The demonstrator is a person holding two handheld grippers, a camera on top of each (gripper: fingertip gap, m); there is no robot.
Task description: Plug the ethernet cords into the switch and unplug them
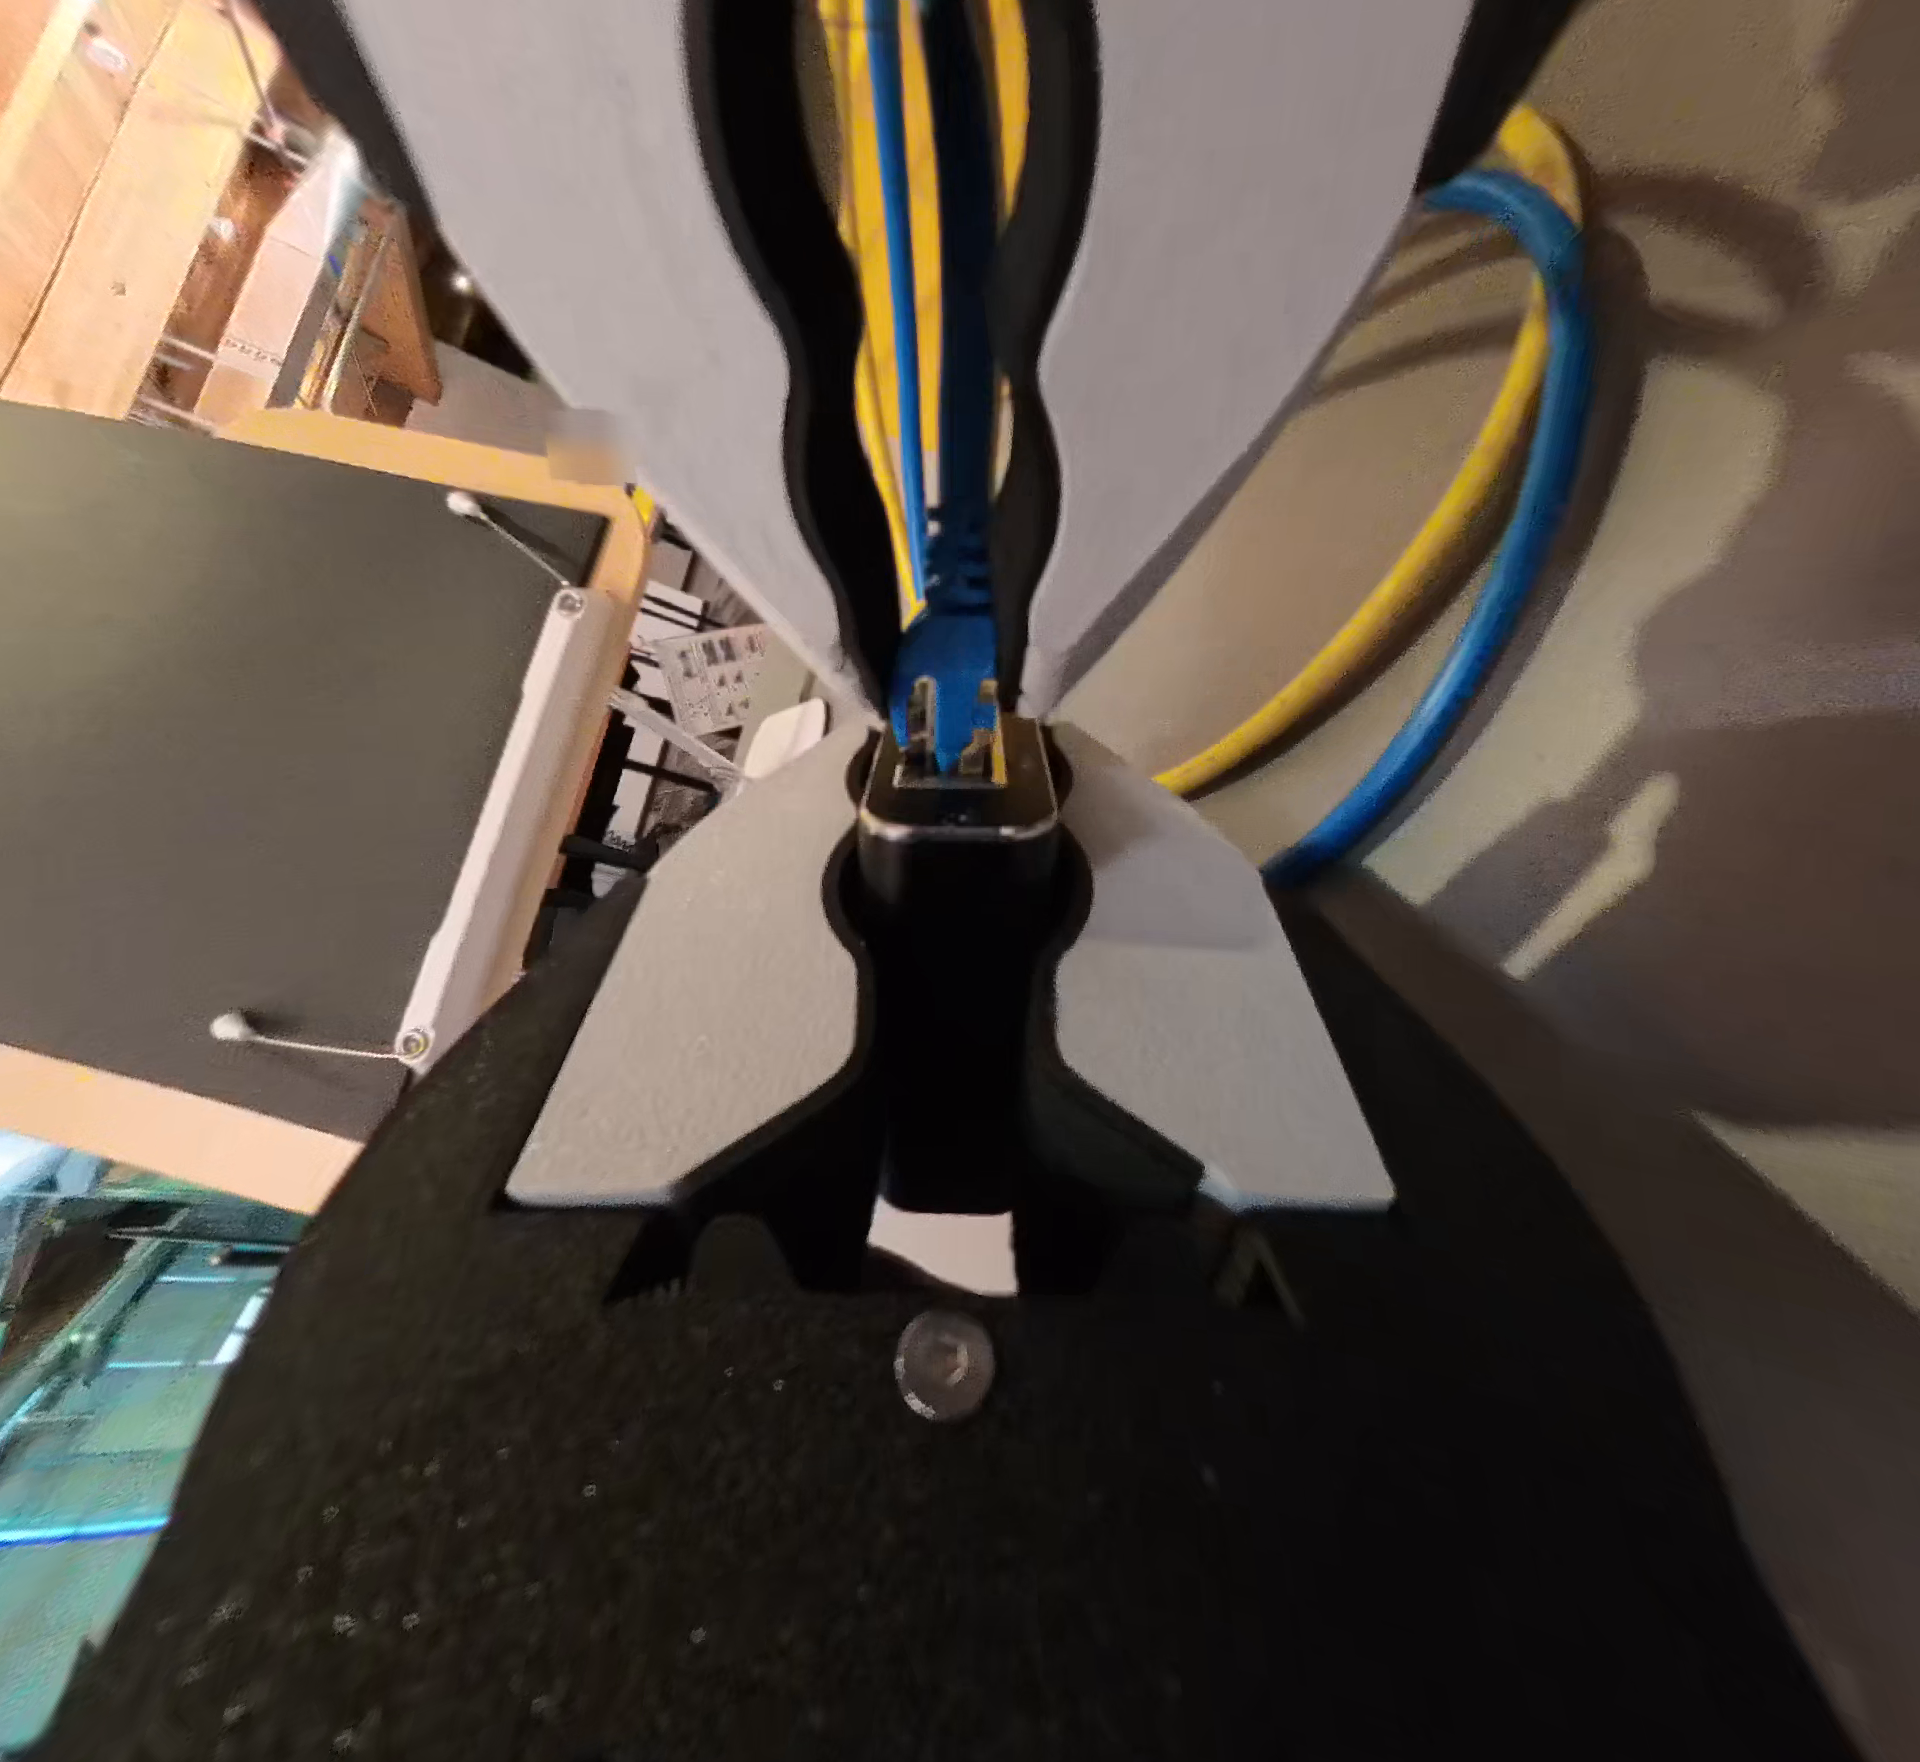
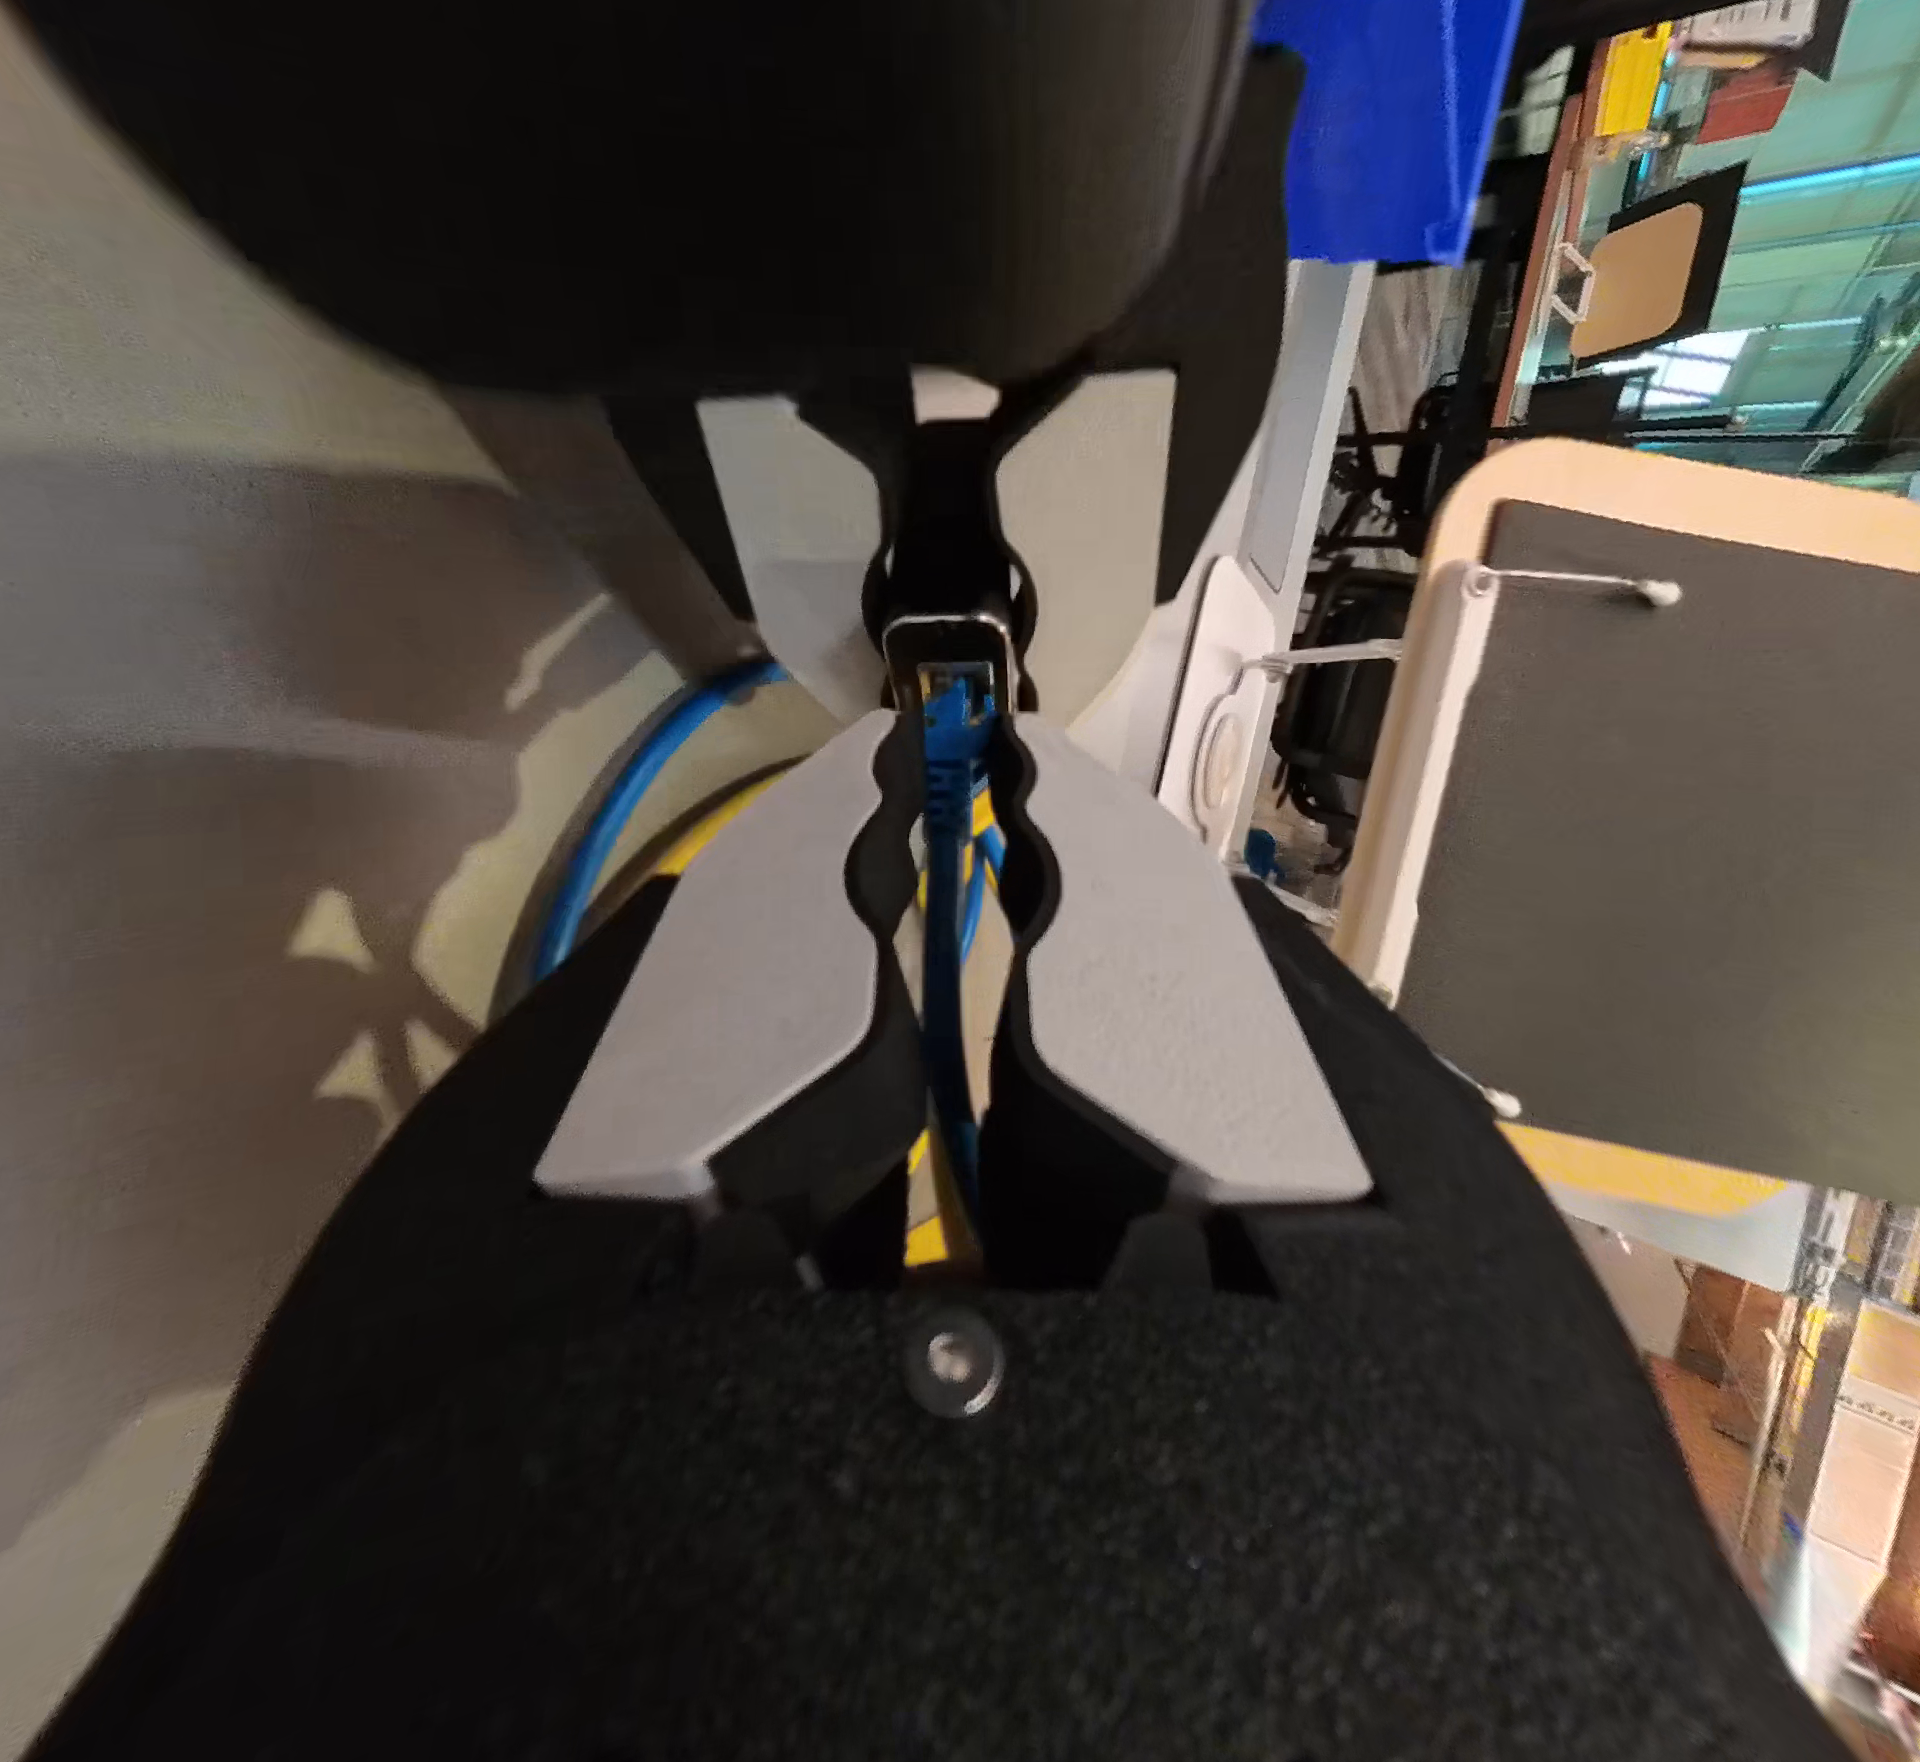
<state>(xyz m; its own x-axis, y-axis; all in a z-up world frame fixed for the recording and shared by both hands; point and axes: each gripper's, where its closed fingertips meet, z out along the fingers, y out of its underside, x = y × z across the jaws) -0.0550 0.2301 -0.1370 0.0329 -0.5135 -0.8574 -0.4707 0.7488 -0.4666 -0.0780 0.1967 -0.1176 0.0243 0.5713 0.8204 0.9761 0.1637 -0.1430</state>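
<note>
The left gripper (image 1: 956, 756) is clenched on the black switch (image 1: 956, 933), and the right gripper (image 2: 951, 756) grasps the blue ethernet cord (image 2: 948, 881). Its plug (image 1: 940, 684) sits at the port mouth, seemingly not fully seated; the yellow cord (image 1: 1434, 528) remains.

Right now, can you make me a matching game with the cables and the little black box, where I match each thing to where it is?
Things:
1. blue ethernet plug
2. small black metal-rimmed switch box
3. yellow cable loop
4. left gripper

Places:
A. lying on the grey table
B. held in the left jaws
C. shut on the box
D. at the box's port, in the right jaws

Pairs: 1-D, 2-B, 3-A, 4-C
</note>
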